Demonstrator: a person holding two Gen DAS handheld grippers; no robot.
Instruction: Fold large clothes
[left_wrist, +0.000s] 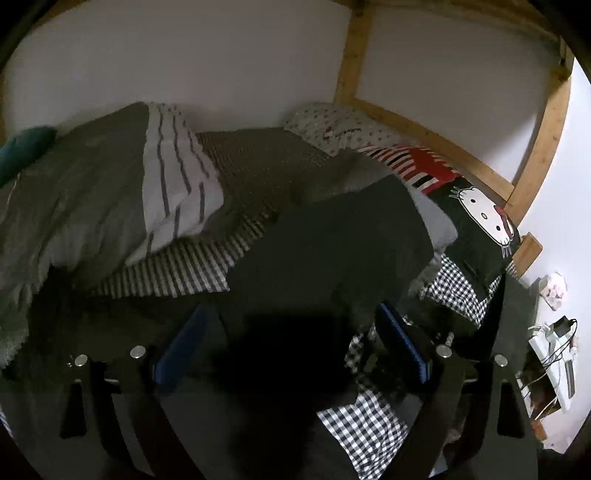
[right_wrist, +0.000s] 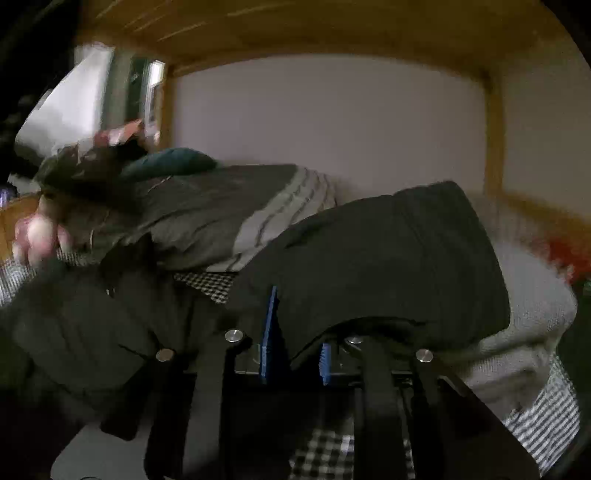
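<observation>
Left wrist view: the left gripper (left_wrist: 291, 343) stands with its blue-padded jaws wide apart and nothing pinched between them, above a dark garment (left_wrist: 328, 251) spread over a bed dressed in a black-and-white checked sheet (left_wrist: 365, 424). Beyond the garment, toward the white wall, lie a grey duvet with a striped white panel (left_wrist: 177, 177) and a spotted pillow (left_wrist: 332, 125). To the garment's right sits a black cushion bearing a cartoon cat face (left_wrist: 484, 218), hard against the wooden bed frame (left_wrist: 443, 147). A teal cushion (left_wrist: 26, 151) shows at the far left edge, well apart from the garment.

Right wrist view: the right gripper (right_wrist: 295, 350) has its blue pads drawn narrow, clamped on the near edge of the dark garment (right_wrist: 388, 266), which rises in a hump just ahead of the fingers. Left of the garment a blurred hand (right_wrist: 40, 236) shows near the frame's edge. Behind it lie the striped duvet (right_wrist: 266, 214) and the teal cushion (right_wrist: 170, 162); checked sheet (right_wrist: 325, 454) shows below the gripper.
</observation>
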